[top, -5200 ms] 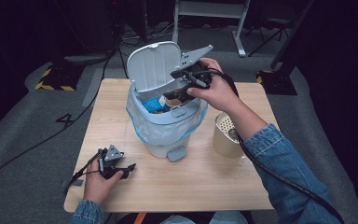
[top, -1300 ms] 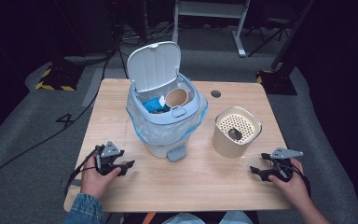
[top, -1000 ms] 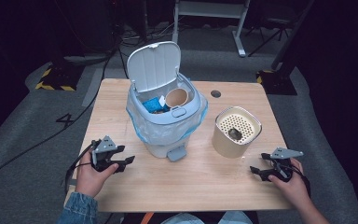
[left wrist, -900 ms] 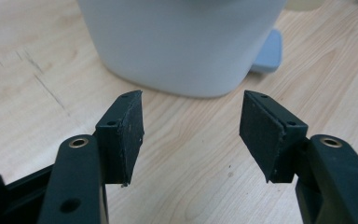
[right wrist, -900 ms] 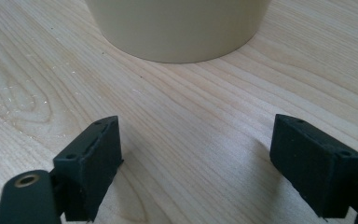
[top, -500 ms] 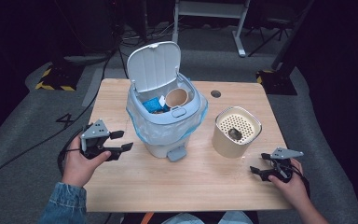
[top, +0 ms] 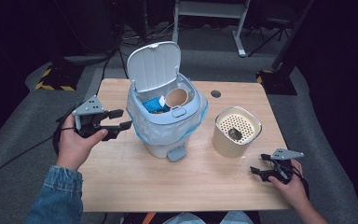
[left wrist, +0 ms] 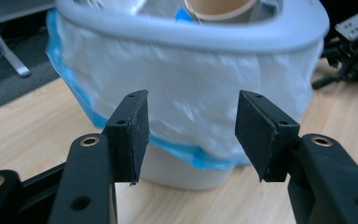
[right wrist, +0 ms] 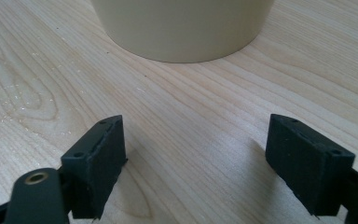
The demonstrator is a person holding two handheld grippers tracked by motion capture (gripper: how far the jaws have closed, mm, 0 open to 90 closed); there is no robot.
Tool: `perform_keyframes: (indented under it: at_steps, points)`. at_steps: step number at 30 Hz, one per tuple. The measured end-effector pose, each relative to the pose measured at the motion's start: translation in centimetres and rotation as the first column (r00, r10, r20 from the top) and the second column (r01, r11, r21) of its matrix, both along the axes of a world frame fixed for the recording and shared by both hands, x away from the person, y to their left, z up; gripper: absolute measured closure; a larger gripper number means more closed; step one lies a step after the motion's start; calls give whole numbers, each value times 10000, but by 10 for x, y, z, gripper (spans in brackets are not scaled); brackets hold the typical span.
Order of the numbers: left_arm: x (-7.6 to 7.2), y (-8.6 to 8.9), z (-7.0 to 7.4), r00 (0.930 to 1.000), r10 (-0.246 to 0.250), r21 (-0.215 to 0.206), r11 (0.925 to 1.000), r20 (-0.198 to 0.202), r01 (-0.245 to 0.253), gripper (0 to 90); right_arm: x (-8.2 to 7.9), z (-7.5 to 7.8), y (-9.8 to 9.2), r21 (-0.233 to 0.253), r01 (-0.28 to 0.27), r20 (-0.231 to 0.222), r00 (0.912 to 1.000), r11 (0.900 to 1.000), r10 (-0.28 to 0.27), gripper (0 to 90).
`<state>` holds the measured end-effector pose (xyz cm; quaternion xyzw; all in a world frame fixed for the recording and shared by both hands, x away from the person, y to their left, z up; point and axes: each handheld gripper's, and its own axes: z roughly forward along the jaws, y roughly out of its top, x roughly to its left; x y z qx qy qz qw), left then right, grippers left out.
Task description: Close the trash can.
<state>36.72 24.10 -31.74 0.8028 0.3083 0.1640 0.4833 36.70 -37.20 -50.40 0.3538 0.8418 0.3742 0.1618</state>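
Left gripper [top: 116, 119] hovers raised just left of the bin [top: 166, 122], jaws spread and empty, aimed at the bin's bagged side; hand cocked up at the wrist, forearm in a denim sleeve [top: 56, 198]. Right gripper [top: 260, 164] rests low on the table [top: 135, 182], right of the bin & near the front edge, jaws wide apart, holding nothing, facing the beige canister [top: 236, 132]. Bin lid [top: 153, 65] stands open; a paper cup [top: 176, 97] lies inside. Bare tabletop runs in front of the bin, btwn both hands.
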Motion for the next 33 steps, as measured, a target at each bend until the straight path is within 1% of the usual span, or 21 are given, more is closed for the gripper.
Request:
perform_keyframes:
  at_steps: [4, 9, 10, 13, 14, 15, 16, 18, 21, 23, 24, 27, 28, 29, 30, 31, 33]
  points:
    - [9, -1, 13, 9995, 248, -77, 9997, 213, -246, 440, 0, 0, 0, 3, -8, 0, 10000, 10000, 8, 202]
    - [22, -2, 30, 9984, 370, -173, 9992, 433, -363, 446, 0, 0, 0, 11, -17, -8, 10000, 10000, 17, 202]
    - [24, -3, 34, 9979, 435, -261, 9988, 489, -423, 446, 0, 0, 0, 11, -17, -8, 10000, 10000, 17, 202]
    - [33, -3, 44, 9959, 597, -352, 9977, 682, -574, 441, 0, 0, 0, 12, -14, -9, 10000, 10000, 14, 202]
    - [38, -4, 48, 9947, 761, -392, 9965, 684, -736, 432, 0, 0, 0, 10, -17, -3, 10000, 10000, 17, 202]
    - [38, -4, 48, 9947, 761, -392, 9965, 684, -736, 429, 0, 0, 0, 10, -17, -3, 10000, 10000, 17, 202]
    - [41, -4, 50, 9944, 830, -420, 9959, 649, -804, 429, 0, 0, 0, 12, -16, -5, 10000, 10000, 16, 202]
    - [47, -5, 53, 9951, 874, -469, 9953, 456, -852, 433, 0, 0, 0, 10, -17, -4, 10000, 10000, 17, 203]
    - [55, -8, 60, 9949, 867, -681, 9942, 514, -832, 432, 0, 0, 0, 14, -17, -6, 10000, 10000, 17, 202]
    - [60, -9, 63, 9936, 973, -728, 9930, 576, -930, 432, 0, 0, 0, 19, -24, -12, 10000, 10000, 24, 203]
    - [64, -10, 67, 9924, 1066, -781, 9917, 621, -1016, 432, 0, 0, 0, 20, -22, -12, 10000, 10000, 22, 203]
    - [68, -11, 71, 9913, 1096, -885, 9907, 730, -1030, 440, 0, 0, 0, 20, -26, -9, 10000, 10000, 26, 203]
    - [70, -12, 75, 9916, 991, -1105, 9898, 836, -896, 441, 0, 0, 0, 25, -35, -14, 10000, 10000, 35, 203]
    - [70, -12, 75, 9916, 991, -1105, 9898, 836, -896, 448, 0, 0, 0, 28, -36, -15, 10000, 10000, 36, 204]
    - [70, -13, 77, 9924, 873, -1231, 9895, 871, -763, 448, 0, 0, 0, 28, -36, -15, 10000, 10000, 36, 204]
    - [69, -15, 82, 9911, 874, -1169, 9903, 1007, -754, 448, 0, 0, 0, 25, -36, -15, 10000, 10000, 36, 204]
    - [68, -16, 84, 9906, 891, -1129, 9906, 1038, -773, 448, 0, 0, 0, 25, -37, -15, 10000, 10000, 37, 204]
